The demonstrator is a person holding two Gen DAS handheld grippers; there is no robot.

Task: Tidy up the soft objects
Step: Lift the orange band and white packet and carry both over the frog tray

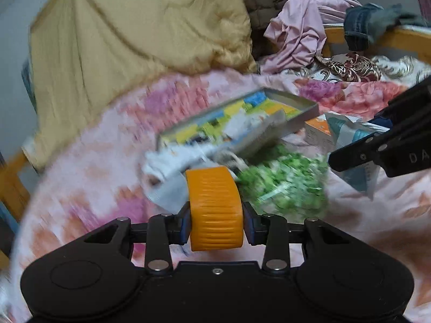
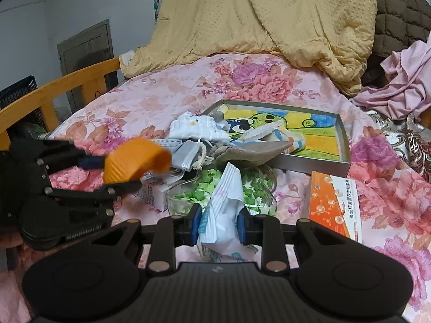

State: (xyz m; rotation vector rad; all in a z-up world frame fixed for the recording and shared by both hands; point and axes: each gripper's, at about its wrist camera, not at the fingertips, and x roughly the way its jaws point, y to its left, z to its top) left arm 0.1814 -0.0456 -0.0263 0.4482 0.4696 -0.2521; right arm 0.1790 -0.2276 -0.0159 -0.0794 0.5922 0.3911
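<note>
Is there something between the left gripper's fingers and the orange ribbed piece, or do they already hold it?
Nothing visible stands between them: the left gripper already clamps the orange ribbed piece directly between both pads.

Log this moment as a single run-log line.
left tool: shut on orange piece | right tool: shut on white pack | both above floral quilt | clutter by tray: masks, green stars

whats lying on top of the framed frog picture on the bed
On the grey-framed frog picture, its near left corner is covered by a grey pointed fabric piece, a striped cloth and white baby socks. The drawing beneath them is hidden.
</note>
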